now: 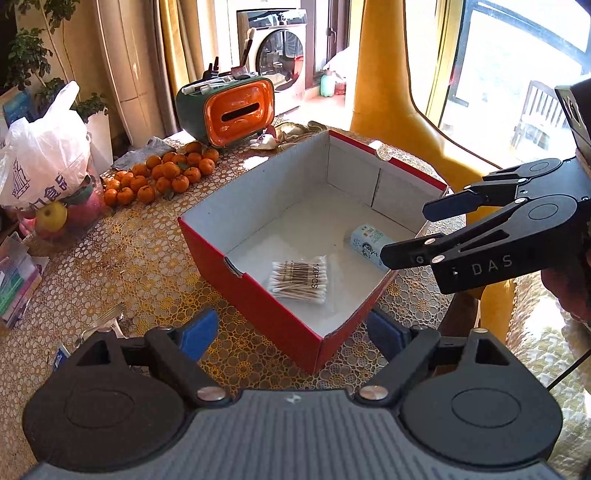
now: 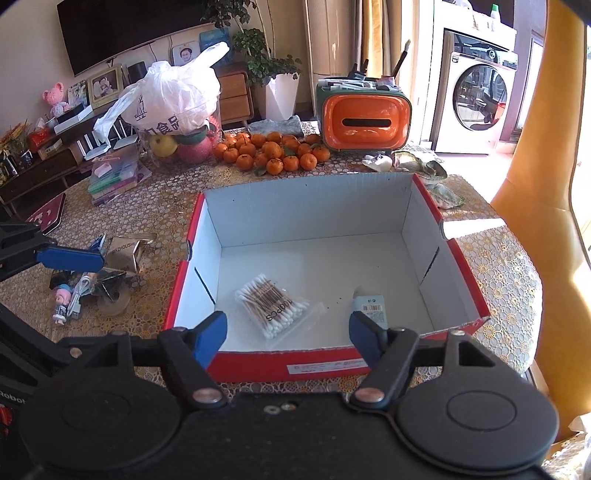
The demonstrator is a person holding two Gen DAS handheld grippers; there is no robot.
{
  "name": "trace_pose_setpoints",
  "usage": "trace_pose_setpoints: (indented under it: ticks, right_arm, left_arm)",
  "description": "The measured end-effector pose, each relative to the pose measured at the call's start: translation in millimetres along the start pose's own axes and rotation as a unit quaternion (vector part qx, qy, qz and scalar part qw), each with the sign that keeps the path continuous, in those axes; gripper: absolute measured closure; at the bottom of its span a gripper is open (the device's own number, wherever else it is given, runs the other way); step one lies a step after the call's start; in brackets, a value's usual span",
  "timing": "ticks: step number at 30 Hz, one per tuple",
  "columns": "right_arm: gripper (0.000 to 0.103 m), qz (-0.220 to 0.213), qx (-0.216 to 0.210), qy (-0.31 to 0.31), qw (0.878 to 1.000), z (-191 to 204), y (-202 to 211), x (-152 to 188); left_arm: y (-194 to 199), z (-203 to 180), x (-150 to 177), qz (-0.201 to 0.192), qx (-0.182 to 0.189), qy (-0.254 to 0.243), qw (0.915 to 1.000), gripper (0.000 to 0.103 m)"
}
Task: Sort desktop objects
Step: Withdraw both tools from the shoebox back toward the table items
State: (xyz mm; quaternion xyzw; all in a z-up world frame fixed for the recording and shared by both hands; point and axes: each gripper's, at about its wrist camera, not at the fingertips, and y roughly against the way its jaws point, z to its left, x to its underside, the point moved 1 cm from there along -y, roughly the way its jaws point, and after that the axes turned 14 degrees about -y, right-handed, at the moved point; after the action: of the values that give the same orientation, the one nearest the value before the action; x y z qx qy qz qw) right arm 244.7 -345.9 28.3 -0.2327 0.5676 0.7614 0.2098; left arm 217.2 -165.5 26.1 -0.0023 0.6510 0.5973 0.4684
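Left claw: the left claw [image 1: 291, 332] is spread wide and holds nothing. It hangs just over the near corner of the red box [image 1: 258, 291].
Right claw: the right claw [image 2: 288, 334] is spread wide too, with nothing in it. It hangs over the near wall of the red box [image 2: 317, 363]. In the left view it comes in from the right side [image 1: 406, 230], over the box edge.
Box: the box is open on top and white inside. A bag of cotton swabs [image 1: 301, 277] lies flat on its floor. A small light blue pack [image 1: 365, 243] lies near the right wall, apart from the swabs.
Desk: the desk [image 1: 122, 258] has a gold lace cover. At the back sit a pile of little oranges [image 1: 162, 173], an orange and green tissue holder [image 1: 236, 110] and a white plastic bag [image 1: 44, 155] on top of fruit.
Room: a washing machine [image 2: 476, 99] stands behind the desk, a yellow chair [image 2: 546, 184] is on the right, and a dark TV [image 2: 122, 26] hangs on the wall.
Only in the right view: a small doll [image 2: 61, 299], a white cable [image 2: 79, 291], a roll of clear tape [image 2: 114, 301] and a shiny wrapper [image 2: 125, 251] lie on the desk left of the box, under the left claw's blue fingertip [image 2: 70, 258].
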Motion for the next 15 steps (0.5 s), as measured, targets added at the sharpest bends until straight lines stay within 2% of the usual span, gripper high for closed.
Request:
trace_pose_setpoints:
  ticks: [3,4,15]
  right_arm:
    - [0.030,-0.007,-0.003,0.002,1.000,5,3,3]
    - [0.030,-0.009,-0.004,0.001,1.000,7,5,4]
    - [0.029,-0.024,-0.021,0.020,0.999,38,13,17]
  left_arm:
    - [3,0,8,-0.008,-0.002,0.014,0.9999,0.010]
    - [4,1,12,-0.009,-0.004,0.018,0.9998,0.000]
    - [20,6,47,-0.021,-0.032,0.046,0.9982,0.000]
